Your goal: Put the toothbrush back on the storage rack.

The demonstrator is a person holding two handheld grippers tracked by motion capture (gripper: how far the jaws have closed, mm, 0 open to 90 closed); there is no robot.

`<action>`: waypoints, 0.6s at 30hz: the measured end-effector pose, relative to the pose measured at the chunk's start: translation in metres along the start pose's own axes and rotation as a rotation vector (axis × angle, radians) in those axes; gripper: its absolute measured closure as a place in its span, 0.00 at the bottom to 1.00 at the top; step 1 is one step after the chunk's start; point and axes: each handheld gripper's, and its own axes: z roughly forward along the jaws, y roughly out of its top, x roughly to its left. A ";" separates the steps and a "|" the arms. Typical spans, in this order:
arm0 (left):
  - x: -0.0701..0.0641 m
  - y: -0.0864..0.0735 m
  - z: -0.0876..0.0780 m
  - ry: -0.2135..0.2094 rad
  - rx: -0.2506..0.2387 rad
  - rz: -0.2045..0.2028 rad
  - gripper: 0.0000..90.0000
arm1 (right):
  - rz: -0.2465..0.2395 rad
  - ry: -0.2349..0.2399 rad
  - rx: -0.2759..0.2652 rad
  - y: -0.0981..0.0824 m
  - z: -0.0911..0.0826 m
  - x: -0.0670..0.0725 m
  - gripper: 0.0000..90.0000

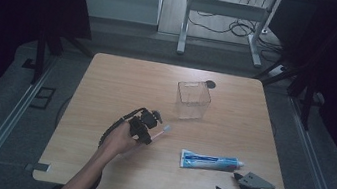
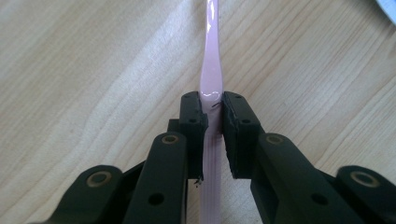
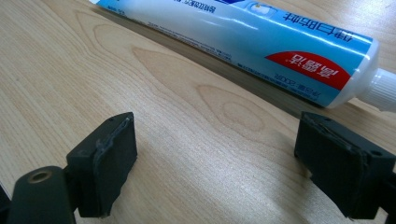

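Observation:
A pink toothbrush (image 2: 211, 70) lies along the wooden table, its handle pinched between the pads of my left gripper (image 2: 212, 116), which is shut on it. From above, that left gripper (image 1: 147, 130) sits left of the table's middle, the brush head (image 1: 166, 129) sticking out to its right. A blue and white toothpaste tube (image 1: 209, 161) lies flat at the front right, cap to the right. My right gripper (image 1: 233, 185) rests near the front edge just below the tube, jaws wide open. In the right gripper view the tube (image 3: 261, 44) lies beyond the open right gripper (image 3: 229, 154), untouched.
A clear plastic square cup (image 1: 193, 100) stands upright behind the middle of the table (image 1: 108, 80). A small dark round disc (image 1: 211, 84) lies just behind it. Beyond the far edge are desk legs and cables on the floor.

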 end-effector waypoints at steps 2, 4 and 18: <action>0.000 0.000 -0.001 -0.001 -0.007 0.001 0.88 | 0.000 0.000 0.000 0.000 0.000 0.000 0.14; 0.000 0.001 -0.004 0.000 -0.023 -0.002 0.88 | 0.000 0.000 0.000 0.000 0.000 0.000 0.14; 0.002 0.013 -0.030 0.001 -0.122 0.005 0.88 | 0.000 0.000 -0.001 0.000 0.000 0.000 0.14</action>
